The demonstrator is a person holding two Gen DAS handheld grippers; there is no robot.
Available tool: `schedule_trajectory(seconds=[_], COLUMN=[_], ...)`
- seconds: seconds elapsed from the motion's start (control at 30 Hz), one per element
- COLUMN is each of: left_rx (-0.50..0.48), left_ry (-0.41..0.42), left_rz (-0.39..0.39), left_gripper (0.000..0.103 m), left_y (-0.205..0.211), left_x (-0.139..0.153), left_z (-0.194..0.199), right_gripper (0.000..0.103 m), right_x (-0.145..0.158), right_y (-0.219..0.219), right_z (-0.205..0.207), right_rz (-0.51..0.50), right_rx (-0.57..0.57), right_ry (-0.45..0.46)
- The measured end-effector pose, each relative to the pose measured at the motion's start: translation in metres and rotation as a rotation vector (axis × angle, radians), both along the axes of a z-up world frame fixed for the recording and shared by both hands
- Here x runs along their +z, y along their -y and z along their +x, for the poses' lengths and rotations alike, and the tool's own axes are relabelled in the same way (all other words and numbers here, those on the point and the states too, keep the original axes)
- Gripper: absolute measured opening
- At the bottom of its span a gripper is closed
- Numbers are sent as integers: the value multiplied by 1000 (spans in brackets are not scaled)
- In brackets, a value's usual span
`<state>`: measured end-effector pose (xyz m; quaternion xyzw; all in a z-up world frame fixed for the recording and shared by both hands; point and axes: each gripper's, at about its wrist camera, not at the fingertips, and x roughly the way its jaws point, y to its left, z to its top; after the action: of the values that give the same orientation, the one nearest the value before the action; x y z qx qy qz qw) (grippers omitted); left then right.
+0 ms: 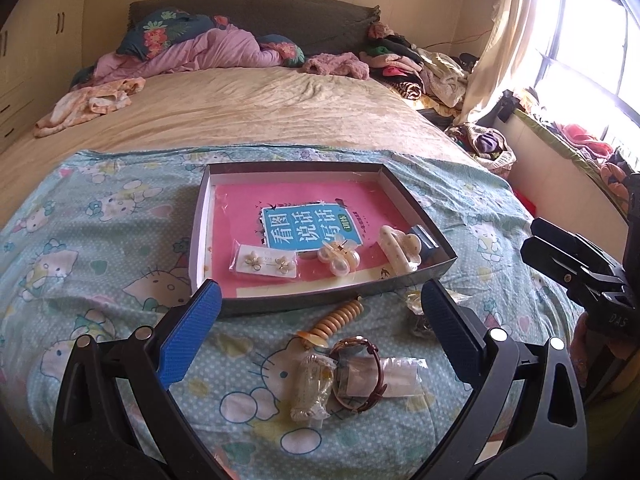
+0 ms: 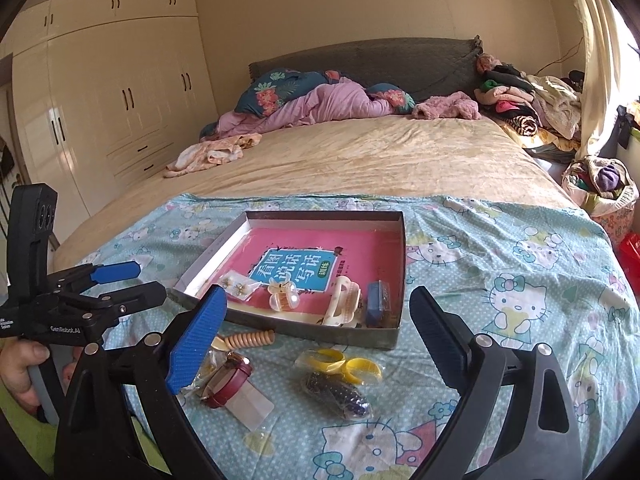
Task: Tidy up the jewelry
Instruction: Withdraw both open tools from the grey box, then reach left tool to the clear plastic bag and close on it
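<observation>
Left gripper [image 1: 320, 320] and right gripper [image 2: 316, 328]: jaws apart, empty. Just before the tray [image 2: 394, 272] lie a watch [image 1: 360, 372] and bagged pieces — contents unclear. Inside it: earring card [image 1: 264, 262], hair clips — far corner item indistinct.

A home bedroom. A wide bed with a tan sheet [image 2: 360, 152] and dark grey padded headboard [image 2: 368, 64] stands beside cream built-in wardrobes [image 2: 120, 92]. Crumpled clothes [image 2: 520, 104] heap near a curtained window [image 1: 580, 40].

bed [image 2: 360, 152]: tan sheet; pillows [image 2: 280, 88] at headboard; wardrobe [image 2: 120, 92] | clothes pile [image 2: 520, 108] | curtain [image 1: 504, 40]
</observation>
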<state>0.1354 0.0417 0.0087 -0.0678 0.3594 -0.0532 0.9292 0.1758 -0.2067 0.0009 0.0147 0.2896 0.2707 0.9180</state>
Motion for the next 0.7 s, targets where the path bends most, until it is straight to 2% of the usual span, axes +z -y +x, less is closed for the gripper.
schedule_trajectory(seconds=[0.7], left_rx=[27], left_ry=[-54], left_rz=[47], left_gripper=[93], left_y=[-9], left_x=[-22], left_z=[-27], right_gripper=[92], right_x=[-18], right_y=[-16], right_z=[-25], right_rz=[-56], right_rx=[93], right_ry=[-39])
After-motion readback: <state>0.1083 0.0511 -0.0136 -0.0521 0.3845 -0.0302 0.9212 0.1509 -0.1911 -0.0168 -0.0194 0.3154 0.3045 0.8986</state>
